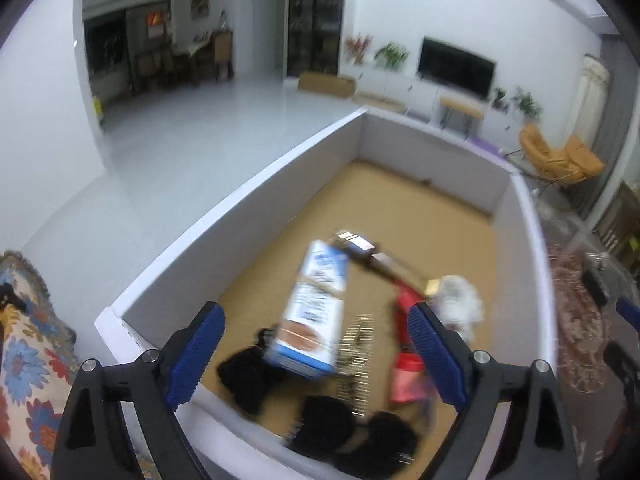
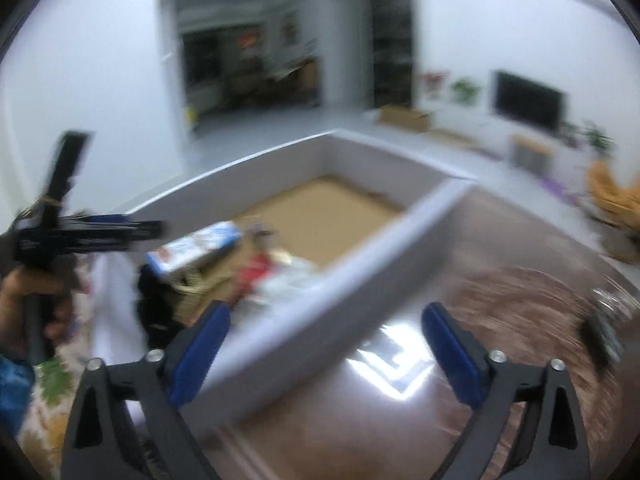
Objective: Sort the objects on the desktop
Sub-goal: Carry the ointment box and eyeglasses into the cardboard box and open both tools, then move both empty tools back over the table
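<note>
Left gripper (image 1: 316, 356) spread wide, nothing between the blue pads (image 1: 196, 356), poised above the near end of a white-walled box (image 1: 240, 196) with a brown cardboard floor. Inside the box, gathered at the near end: a blue-and-white carton (image 1: 316, 312) tilted and blurred, resting partly on a black fuzzy item (image 1: 248, 376); two more black fuzzy items (image 1: 352, 436) just beside the near wall; a gold comb-like piece (image 1: 356, 344) right of the carton; a red object (image 1: 404, 336) beside that; a white crumpled item (image 1: 456, 300) toward the right wall; a small dark box with a light label (image 1: 356, 242) and a long brown strip (image 1: 400, 270) behind. Far half of the box floor bare. Right gripper (image 2: 324, 352) likewise released, jaws wide and empty, over the box's right wall (image 2: 320, 312) and a glossy brown tabletop (image 2: 480, 240); view heavily blurred. Same carton (image 2: 196, 248) and red object (image 2: 256, 272) visible inside. At the left edge of the right wrist view, a hand (image 2: 24, 304) wrapped around the handle of the other gripper. Patterned floral cloth (image 1: 28, 344) left of the box.
</note>
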### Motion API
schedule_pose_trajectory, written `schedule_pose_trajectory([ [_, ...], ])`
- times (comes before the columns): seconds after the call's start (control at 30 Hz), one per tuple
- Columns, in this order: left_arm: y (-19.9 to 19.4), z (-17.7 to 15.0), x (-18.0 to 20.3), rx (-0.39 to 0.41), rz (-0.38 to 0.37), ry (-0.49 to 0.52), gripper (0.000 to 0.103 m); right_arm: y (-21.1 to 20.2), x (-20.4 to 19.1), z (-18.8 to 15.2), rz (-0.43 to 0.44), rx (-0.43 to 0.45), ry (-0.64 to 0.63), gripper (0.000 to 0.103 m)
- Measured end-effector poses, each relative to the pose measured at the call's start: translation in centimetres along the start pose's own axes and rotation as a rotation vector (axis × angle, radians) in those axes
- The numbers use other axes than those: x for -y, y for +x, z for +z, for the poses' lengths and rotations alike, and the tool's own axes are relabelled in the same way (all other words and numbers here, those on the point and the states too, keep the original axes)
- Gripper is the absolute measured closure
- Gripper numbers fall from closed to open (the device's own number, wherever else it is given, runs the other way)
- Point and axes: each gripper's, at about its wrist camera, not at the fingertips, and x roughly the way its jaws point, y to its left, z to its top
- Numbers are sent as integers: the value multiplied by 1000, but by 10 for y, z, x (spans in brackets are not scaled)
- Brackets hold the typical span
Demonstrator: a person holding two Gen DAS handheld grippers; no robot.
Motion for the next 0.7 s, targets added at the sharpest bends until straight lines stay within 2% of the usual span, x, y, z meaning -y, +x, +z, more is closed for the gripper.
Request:
schedule_pose_trajectory([
  [0.1,-26,-4,46,65,-72,51,9,-38,62,-49,-158,21,87,2],
  [0.2,-51,-12,94,94,-168,100,9,-62,118,-91,-293,-38,147,2],
  [0.3,-73,-21,144,91,-273,159,7,-88,181,-139,-411,-112,218,2],
  [0.33,-77,-24,160,80,-300,181,4,-98,201,-157,-460,-133,240,2],
  [0.43,-81,-46,218,38,-363,262,1,-122,243,-190,-546,-178,288,2],
  [0.57,-61,-79,286,-28,-385,357,1,-142,289,-213,-578,-203,350,2],
  [0.7,-32,-109,341,-96,-357,436,1,-141,313,-218,-591,-227,372,2],
])
